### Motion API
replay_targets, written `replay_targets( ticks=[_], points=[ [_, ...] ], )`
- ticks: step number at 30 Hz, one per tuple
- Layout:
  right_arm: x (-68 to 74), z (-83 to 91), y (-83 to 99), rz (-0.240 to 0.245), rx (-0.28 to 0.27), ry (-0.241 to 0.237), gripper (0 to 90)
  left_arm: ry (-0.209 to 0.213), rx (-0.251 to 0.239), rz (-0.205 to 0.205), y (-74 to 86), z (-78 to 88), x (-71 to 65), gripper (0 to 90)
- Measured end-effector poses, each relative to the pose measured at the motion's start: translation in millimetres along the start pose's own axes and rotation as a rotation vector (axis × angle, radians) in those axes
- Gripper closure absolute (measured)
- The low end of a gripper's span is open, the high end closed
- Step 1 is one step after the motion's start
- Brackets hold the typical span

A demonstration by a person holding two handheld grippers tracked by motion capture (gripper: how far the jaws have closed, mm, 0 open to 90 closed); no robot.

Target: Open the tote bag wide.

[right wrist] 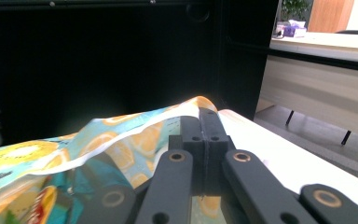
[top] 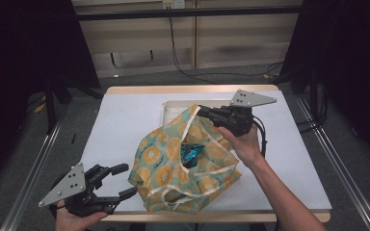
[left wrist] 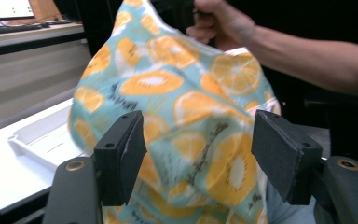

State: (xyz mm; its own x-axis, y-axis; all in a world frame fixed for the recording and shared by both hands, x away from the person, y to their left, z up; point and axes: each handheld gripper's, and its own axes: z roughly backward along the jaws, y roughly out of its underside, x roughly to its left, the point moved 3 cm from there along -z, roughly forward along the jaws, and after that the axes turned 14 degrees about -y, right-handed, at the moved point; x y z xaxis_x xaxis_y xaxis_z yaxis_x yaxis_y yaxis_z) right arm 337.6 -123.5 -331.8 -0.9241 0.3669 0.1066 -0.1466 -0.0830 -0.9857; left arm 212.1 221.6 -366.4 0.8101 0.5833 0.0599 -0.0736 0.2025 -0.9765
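White table (top: 125, 120): tray (top: 171, 108) behind held bag (top: 164, 168).

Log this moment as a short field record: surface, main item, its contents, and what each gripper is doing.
surface: table under a white cover
main item: orange-slice print cloth bag, mouth open upward
contents: blue snack packet visible inside the mouth
behind bag: white tray
right gripper: jaws shut on the bag's rim at the far side, holding it up
left gripper: jaws open, beside the bag's near left, not touching it
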Motion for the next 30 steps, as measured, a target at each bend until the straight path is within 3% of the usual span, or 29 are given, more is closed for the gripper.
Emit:
replay_targets(
  ticks=[2, 7, 11, 14, 16, 17, 18, 19, 20, 23, 25, 30],
  points=[
    [-3.3, -6.2, 2.7, -0.004, 0.000, 0.002, 90.0, 0.010, -0.006, -0.005, -2.6, -1.7, -0.1, 38.8],
    [-12.3, -16.4, 7.8, -0.026, 0.001, 0.004, 90.0, 0.044, -0.014, -0.029, -14.2, -16.2, -4.9, 38.4],
    [-17.4, -20.9, 10.2, -0.038, 0.005, 0.003, 90.0, 0.036, 0.034, -0.034, -8.0, -35.9, -5.1, 34.5],
    [-18.5, -22.0, 10.5, -0.039, 0.001, 0.003, 90.0, 0.027, 0.073, -0.031, -2.5, -45.9, -1.2, 44.1],
    [-18.6, -23.0, 10.8, -0.039, 0.009, 0.002, 90.0, 0.009, 0.102, -0.054, 0.1, -50.5, 2.8, 54.5],
    [-18.6, -23.4, 10.9, -0.041, 0.013, 0.002, 90.0, 0.014, 0.111, -0.061, 1.6, -52.1, 4.6, 54.5],
    [-18.8, -24.0, 11.0, -0.042, 0.012, 0.000, 90.0, 0.012, 0.120, -0.065, 3.5, -53.5, 5.7, 64.9],
    [-18.8, -24.0, 11.0, -0.042, 0.012, 0.000, 90.0, 0.015, 0.130, -0.069, 5.5, -55.2, 5.6, 64.9],
    [-19.0, -24.7, 11.2, -0.038, 0.020, 0.002, 90.0, 0.020, 0.151, -0.105, 8.4, -57.3, 4.2, 76.8],
    [-19.5, -25.3, 11.4, -0.038, 0.021, 0.000, 90.0, 0.046, 0.156, -0.100, 9.8, -57.9, 3.7, 89.8],
    [-20.6, -25.7, 11.0, -0.039, 0.019, 0.002, 90.0, 0.060, 0.131, -0.065, 6.8, -56.7, 6.1, 90.0],
    [-23.7, -26.4, 8.1, -0.035, 0.023, 0.006, 90.0, 0.038, 0.093, -0.026, -5.6, -51.2, 20.8, 90.0]
  ],
)
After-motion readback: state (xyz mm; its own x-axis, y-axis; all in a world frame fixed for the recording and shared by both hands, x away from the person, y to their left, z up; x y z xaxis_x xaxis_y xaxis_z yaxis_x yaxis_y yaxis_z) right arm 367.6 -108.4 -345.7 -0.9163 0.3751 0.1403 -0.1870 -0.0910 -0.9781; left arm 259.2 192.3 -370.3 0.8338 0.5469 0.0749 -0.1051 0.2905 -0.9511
